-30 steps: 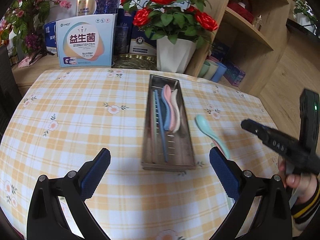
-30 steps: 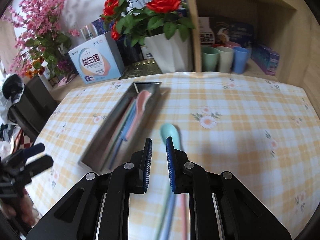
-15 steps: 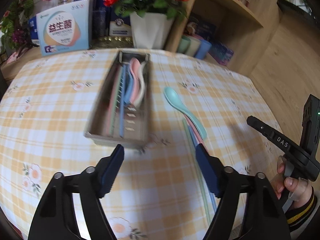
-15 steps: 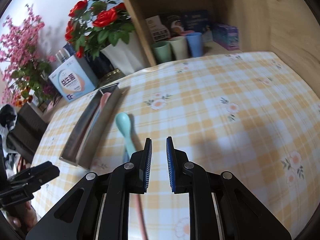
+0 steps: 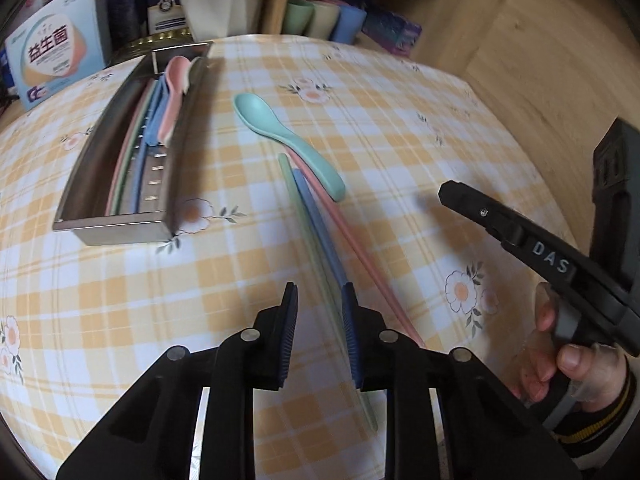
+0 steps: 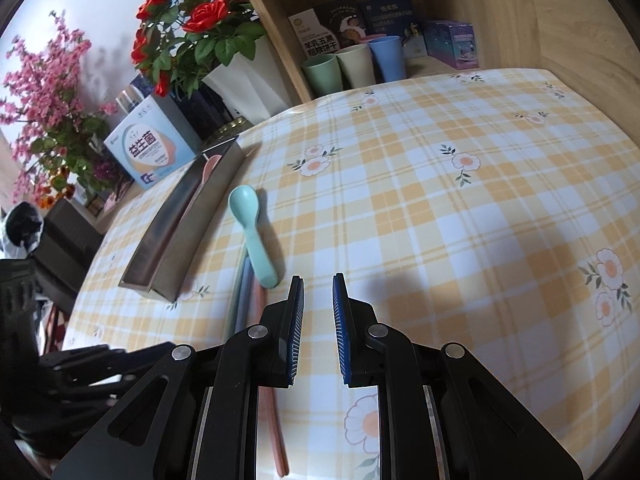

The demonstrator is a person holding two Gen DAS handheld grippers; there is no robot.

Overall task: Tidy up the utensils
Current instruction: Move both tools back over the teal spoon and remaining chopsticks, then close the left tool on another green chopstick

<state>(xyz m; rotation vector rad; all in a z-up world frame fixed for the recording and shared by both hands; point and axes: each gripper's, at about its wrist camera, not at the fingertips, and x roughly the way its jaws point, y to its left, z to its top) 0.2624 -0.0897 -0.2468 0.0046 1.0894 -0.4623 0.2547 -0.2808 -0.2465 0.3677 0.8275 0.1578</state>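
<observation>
Checked tablecloth (image 5: 400, 128) spans both views. Left gripper (image 5: 318, 312), jaws closing around the green chopstick (image 5: 308, 220), sits nearest the loose sticks, which run lengthwise toward upper left. Metal tray (image 5: 116, 224) lies left, clear cloth between. Right gripper (image 6: 317, 308) stands narrowly parted, empty.

1. The left gripper (image 5: 318, 300) points down, and its jaws are closing.
2. The right gripper (image 6: 318, 292) has a small gap between its jaws, with nothing in it.
3. A hand (image 5: 576, 356) holds the right gripper.
</observation>
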